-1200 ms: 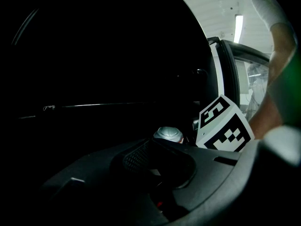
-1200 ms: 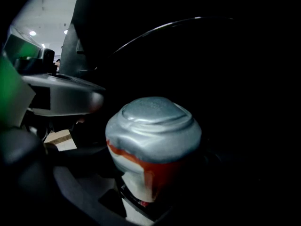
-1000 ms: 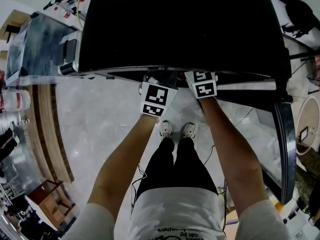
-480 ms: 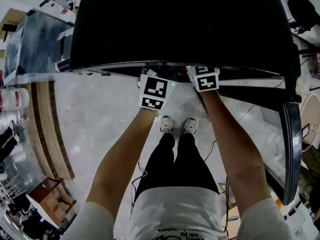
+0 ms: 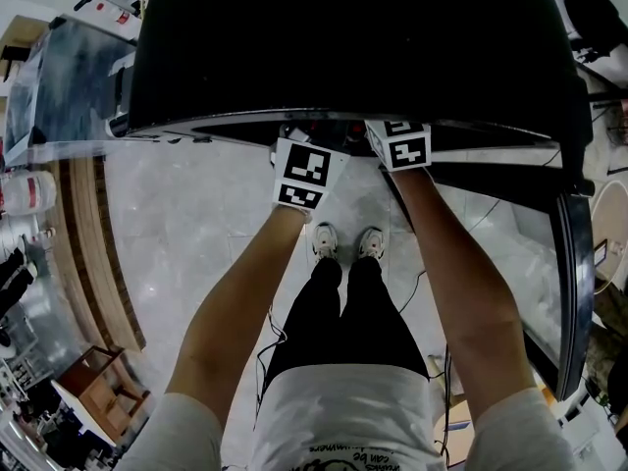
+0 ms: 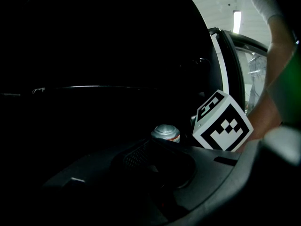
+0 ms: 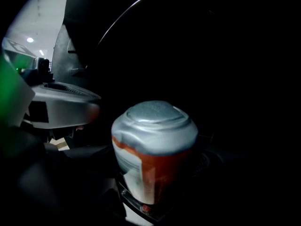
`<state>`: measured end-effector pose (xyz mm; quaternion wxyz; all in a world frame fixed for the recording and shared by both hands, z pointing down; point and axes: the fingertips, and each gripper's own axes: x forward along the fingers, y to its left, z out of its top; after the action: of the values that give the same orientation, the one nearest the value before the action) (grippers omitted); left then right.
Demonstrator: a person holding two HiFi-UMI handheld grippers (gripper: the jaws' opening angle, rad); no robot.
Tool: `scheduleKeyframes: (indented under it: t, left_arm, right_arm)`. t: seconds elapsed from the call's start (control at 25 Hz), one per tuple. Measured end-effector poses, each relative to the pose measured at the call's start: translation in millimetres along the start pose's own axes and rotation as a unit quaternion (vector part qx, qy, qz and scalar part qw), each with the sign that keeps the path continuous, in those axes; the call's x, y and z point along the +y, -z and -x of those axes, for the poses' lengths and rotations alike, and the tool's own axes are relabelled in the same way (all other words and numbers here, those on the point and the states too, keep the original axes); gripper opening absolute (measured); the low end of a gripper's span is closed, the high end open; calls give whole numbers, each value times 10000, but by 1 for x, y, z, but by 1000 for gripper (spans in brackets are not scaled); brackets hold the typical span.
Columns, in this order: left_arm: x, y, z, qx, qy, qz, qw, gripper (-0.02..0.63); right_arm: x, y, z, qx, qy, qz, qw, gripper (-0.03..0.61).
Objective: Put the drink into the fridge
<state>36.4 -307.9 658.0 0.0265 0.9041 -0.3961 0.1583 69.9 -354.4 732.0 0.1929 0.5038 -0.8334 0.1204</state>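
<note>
Mostly dark here. One fridge, a black cabinet filling the top of the head view, hides whatever lies ahead of it. Its inside reads as plain black in both gripper views, and no shelves can be made out. One glass door stands swung open at the right, its lower end cut off by the frame edge. Two bare arms, the left arm and the right arm, reach straight forward side by side above the pale floor, the hands hidden behind the marker cubes. Two grippers counted, the left gripper and the right gripper, close beside each other and angled slightly downward. In the head view their jaws are out of sight under the fridge's front edge. The left gripper view is too murky to separate its own jaws from the shadow, so I cannot tell whether they stand apart or together; it shows the right gripper just to its right. The right gripper's jaws stand fairly wide and are clamped on the one drink can. The can has a silver domed top and an orange-red body, and is held upright in the dark mouth of the fridge. Its base is lost behind the jaw hardware, so contact with any shelf cannot be judged.
</note>
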Motion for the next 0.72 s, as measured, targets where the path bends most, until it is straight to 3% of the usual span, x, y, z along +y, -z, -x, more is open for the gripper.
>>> scheduleKeyframes:
  t: [0.36,0.72]
  left_arm:
    - [0,-1,3,31,-25,2,10000,21]
    - [-3,-8,8,26,-47,41,10000,21]
  right_arm:
    - [1,-9,6,-17,22,-40,10000,403]
    - [1,5,25,116,154,-427,9989,483]
